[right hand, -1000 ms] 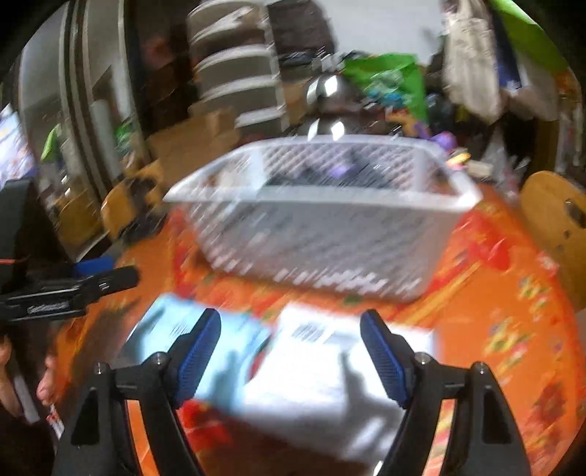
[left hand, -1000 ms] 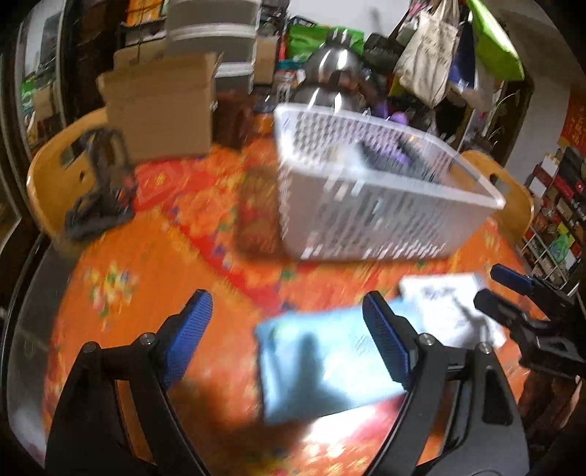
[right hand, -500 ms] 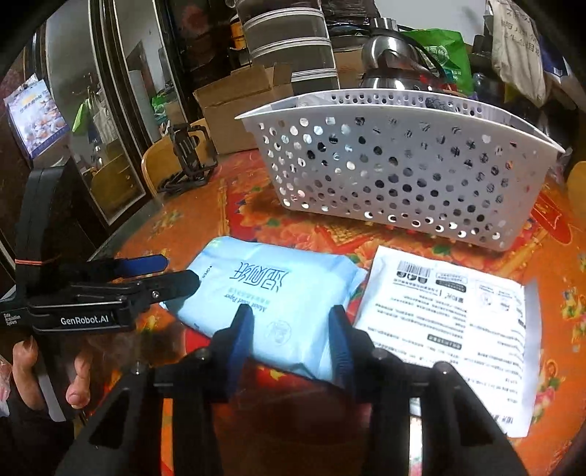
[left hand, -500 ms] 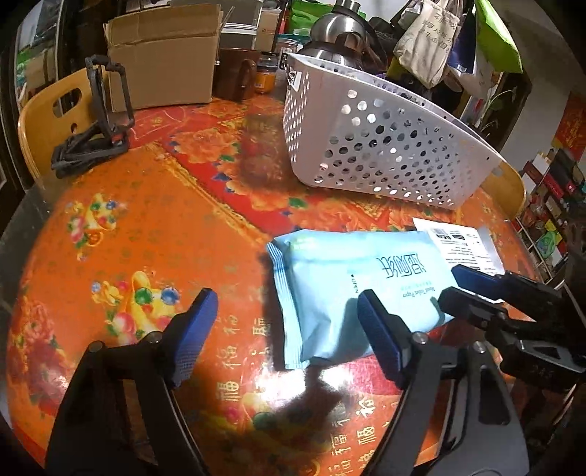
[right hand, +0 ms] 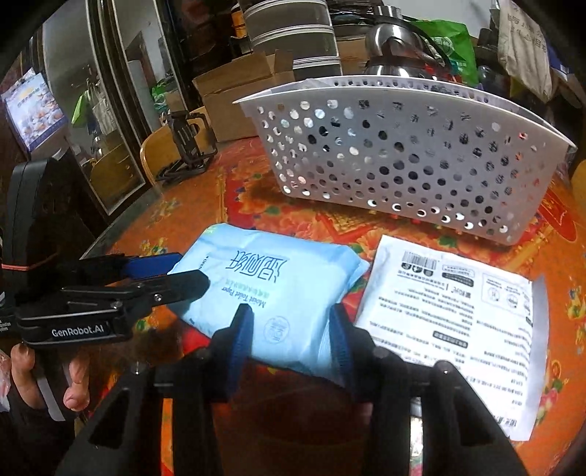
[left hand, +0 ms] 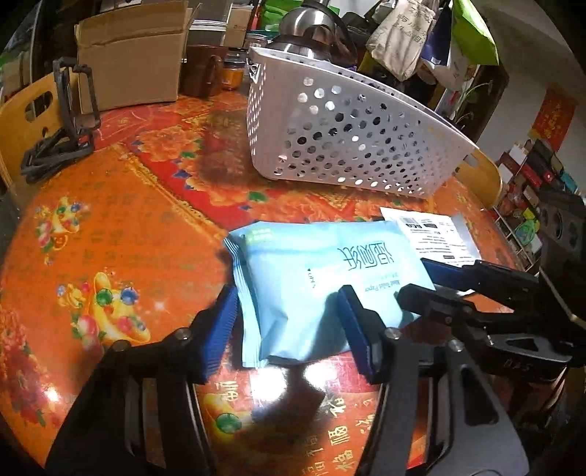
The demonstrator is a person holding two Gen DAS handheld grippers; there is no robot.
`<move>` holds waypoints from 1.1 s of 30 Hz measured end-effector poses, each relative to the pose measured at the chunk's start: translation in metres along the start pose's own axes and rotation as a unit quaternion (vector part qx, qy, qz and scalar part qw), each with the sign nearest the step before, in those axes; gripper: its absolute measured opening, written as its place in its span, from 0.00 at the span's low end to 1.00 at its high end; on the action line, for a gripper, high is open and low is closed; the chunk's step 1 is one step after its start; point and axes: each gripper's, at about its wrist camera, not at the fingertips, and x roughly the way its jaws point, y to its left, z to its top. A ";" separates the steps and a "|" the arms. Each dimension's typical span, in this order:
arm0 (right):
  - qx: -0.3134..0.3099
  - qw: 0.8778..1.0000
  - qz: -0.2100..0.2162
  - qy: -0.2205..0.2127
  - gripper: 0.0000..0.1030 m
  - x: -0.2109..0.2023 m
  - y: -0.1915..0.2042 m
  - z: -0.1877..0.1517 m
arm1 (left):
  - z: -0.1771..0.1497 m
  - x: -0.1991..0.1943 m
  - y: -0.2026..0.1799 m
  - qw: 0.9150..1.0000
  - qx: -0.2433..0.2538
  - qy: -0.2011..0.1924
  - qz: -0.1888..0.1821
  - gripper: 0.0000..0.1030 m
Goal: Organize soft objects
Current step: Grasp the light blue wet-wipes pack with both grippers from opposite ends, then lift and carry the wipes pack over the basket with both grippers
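Note:
A light blue pack of moist toilet paper [left hand: 322,271] [right hand: 271,278] lies on the orange table. My left gripper [left hand: 289,326] has closed in on the pack's near left end, its blue pads at both sides. My right gripper [right hand: 289,333] is shut on the pack's other end, squeezing it; it also shows in the left wrist view [left hand: 436,282]. A flat white packet with printed text [right hand: 457,315] [left hand: 432,230] lies beside the pack. The white perforated basket [left hand: 351,139] [right hand: 410,161] stands behind them.
A cardboard box [left hand: 128,58], a brown mug [left hand: 201,73] and a steel kettle [left hand: 307,25] stand at the back. A black folding stand [left hand: 62,121] sits at the far left edge. Wooden chairs [left hand: 22,110] ring the table.
Both grippers have come down to the blue pack. The right gripper's jaws narrowed and closed on one end; the left gripper's jaws narrowed around the other end.

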 end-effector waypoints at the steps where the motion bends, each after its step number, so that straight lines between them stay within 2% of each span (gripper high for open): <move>1: -0.005 1.000 0.001 0.001 0.41 0.001 0.002 0.001 | 0.000 0.000 -0.003 1.000 0.005 -0.001 0.005 0.46; 3: -0.012 1.000 0.000 0.002 0.38 0.003 0.006 0.001 | -0.001 0.001 -0.004 1.000 0.007 0.000 0.000 0.44; 5: -0.015 1.000 0.003 0.004 0.32 0.004 0.008 0.002 | -0.001 0.001 -0.005 1.000 0.010 0.002 -0.005 0.34; 7: -0.017 1.000 0.003 0.003 0.31 0.005 0.010 0.003 | -0.002 -0.001 -0.009 1.000 0.017 -0.001 -0.010 0.34; 9: -0.019 1.000 0.002 0.001 0.30 0.004 0.010 0.003 | -0.004 -0.002 -0.013 1.000 0.027 -0.004 0.002 0.34; 12: -0.028 1.000 -0.004 -0.001 0.26 0.003 0.013 0.002 | -0.003 -0.002 -0.011 1.000 0.019 -0.002 -0.008 0.34; 17: -0.026 1.000 -0.009 -0.011 0.13 -0.002 0.012 0.001 | -0.004 -0.008 -0.010 1.000 0.016 -0.013 -0.006 0.29; 25: -0.040 0.998 -0.025 -0.039 0.10 -0.022 0.015 -0.001 | -0.005 -0.031 -0.024 0.997 0.038 -0.057 0.017 0.25; 33: -0.040 0.994 -0.031 -0.094 0.10 -0.069 0.016 0.007 | 0.006 -0.069 -0.050 0.993 0.058 -0.106 0.013 0.25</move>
